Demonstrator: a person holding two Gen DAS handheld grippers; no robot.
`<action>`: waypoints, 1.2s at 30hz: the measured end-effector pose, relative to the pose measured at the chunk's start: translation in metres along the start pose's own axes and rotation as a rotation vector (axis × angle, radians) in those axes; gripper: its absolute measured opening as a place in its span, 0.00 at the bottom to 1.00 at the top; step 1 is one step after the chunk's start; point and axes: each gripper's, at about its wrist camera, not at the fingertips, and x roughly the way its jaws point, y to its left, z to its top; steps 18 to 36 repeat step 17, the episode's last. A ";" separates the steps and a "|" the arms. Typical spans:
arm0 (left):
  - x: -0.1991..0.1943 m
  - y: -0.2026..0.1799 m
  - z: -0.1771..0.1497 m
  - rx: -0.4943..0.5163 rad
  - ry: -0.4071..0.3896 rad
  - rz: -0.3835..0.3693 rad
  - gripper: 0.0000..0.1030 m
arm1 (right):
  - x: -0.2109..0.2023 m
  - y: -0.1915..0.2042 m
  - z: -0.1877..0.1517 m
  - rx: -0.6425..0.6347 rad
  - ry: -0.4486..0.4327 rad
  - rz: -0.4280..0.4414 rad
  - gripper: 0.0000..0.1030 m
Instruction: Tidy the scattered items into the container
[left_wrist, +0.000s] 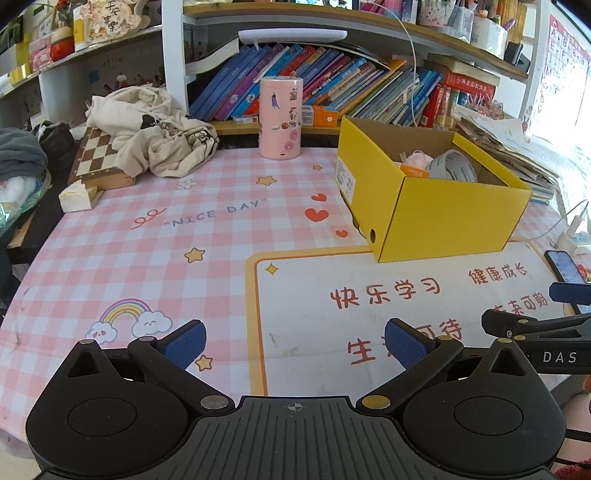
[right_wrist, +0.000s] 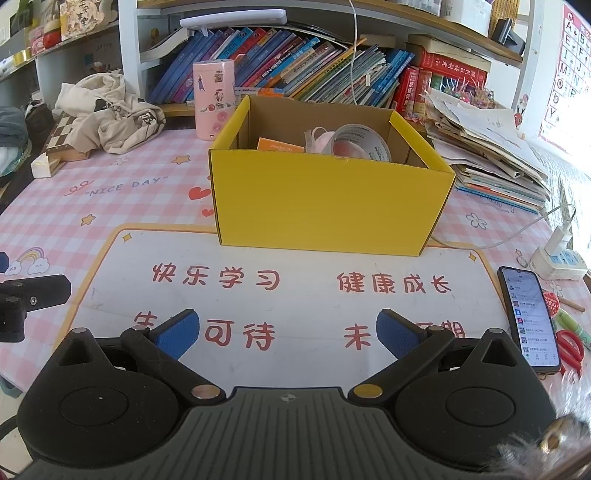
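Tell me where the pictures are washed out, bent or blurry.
Left wrist view: window glare whitens the right edge beyond the paper pile; shelves bow from fisheye. Right wrist view: same glare at right, and a blurred fuzzy patch in the bottom right corner; yellow box sharp.

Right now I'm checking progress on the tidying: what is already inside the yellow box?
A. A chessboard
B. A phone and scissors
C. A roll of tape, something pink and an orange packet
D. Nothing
C: the right wrist view shows the roll of tape, a pink item and an orange packet inside the yellow box.
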 end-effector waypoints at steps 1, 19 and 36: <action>0.000 0.000 0.000 0.000 0.000 0.001 1.00 | 0.000 0.000 0.000 0.000 0.000 0.000 1.00; 0.002 0.004 0.000 -0.024 0.002 -0.014 1.00 | 0.003 0.001 -0.001 -0.009 0.008 -0.002 1.00; 0.002 0.004 0.000 -0.024 0.002 -0.014 1.00 | 0.003 0.001 -0.001 -0.009 0.008 -0.002 1.00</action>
